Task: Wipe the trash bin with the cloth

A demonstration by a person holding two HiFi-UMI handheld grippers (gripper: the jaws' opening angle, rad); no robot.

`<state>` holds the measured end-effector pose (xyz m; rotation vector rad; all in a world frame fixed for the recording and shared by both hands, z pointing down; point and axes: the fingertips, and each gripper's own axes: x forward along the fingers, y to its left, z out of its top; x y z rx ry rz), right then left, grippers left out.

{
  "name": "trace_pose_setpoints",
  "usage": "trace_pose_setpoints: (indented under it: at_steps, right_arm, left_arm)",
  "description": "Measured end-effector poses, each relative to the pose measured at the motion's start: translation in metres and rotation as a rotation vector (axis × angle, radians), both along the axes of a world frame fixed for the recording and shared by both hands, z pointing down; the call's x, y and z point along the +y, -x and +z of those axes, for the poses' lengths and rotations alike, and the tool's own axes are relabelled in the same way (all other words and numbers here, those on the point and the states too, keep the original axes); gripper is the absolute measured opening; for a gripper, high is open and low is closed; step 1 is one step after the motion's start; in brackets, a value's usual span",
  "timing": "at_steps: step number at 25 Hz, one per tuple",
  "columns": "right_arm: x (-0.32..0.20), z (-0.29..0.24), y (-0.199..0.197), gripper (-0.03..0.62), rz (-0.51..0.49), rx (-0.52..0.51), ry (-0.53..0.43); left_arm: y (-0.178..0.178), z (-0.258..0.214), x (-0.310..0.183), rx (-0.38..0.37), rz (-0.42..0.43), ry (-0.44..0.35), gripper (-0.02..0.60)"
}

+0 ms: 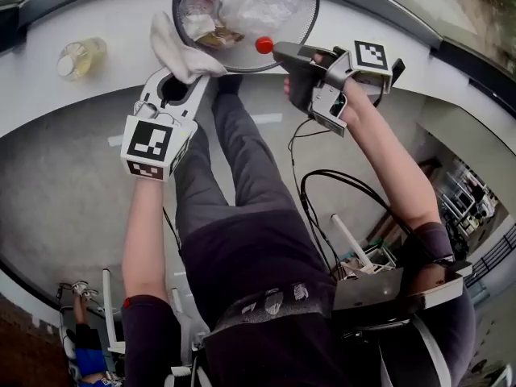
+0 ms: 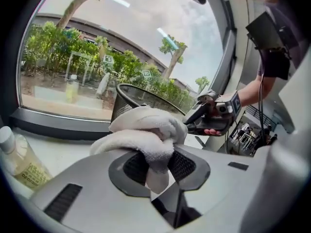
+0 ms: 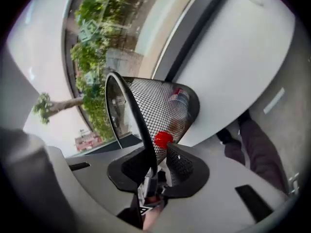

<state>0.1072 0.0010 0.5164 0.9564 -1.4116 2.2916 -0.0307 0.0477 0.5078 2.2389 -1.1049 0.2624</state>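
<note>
White cloth (image 1: 181, 51) clenched in left hand-held gripper (image 1: 189, 75), right at rim of black mesh bin (image 1: 310, 31) on the bench (image 1: 121, 22). Right hand-held gripper (image 1: 278, 51) clamped on that rim. Hold steady, sweep cloth round with even pressure.

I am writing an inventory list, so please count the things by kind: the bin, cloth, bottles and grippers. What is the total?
Trash bin: 1
Cloth: 1
Bottle: 1
Grippers: 2 (left gripper, right gripper)
Total: 5
</note>
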Motion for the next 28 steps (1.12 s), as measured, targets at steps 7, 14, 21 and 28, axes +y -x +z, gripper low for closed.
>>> trace_pose_setpoints:
  at_steps: [7,14,21,28]
  right_arm:
    - [0.015,0.004,0.005,0.086,0.171,-0.083,0.121]
    - [0.015,0.001,0.017,0.087,0.2,-0.134,0.124]
    - [0.014,-0.031,-0.011,0.15,0.113,-0.065,-0.179]
    - [0.04,-0.056,-0.078,0.156,0.052,0.095,-0.259]
  left_arm:
    - [-0.069,0.009,0.013,-0.025,0.166,0.027,0.084]
    - [-0.092,0.006,0.015,-0.058,0.243,0.016,0.084]
    - [-0.069,0.004,0.037,-0.105,0.204,0.083,0.084]
    - [0.034,0.043,0.019,-0.162,-0.031,0.226,0.084]
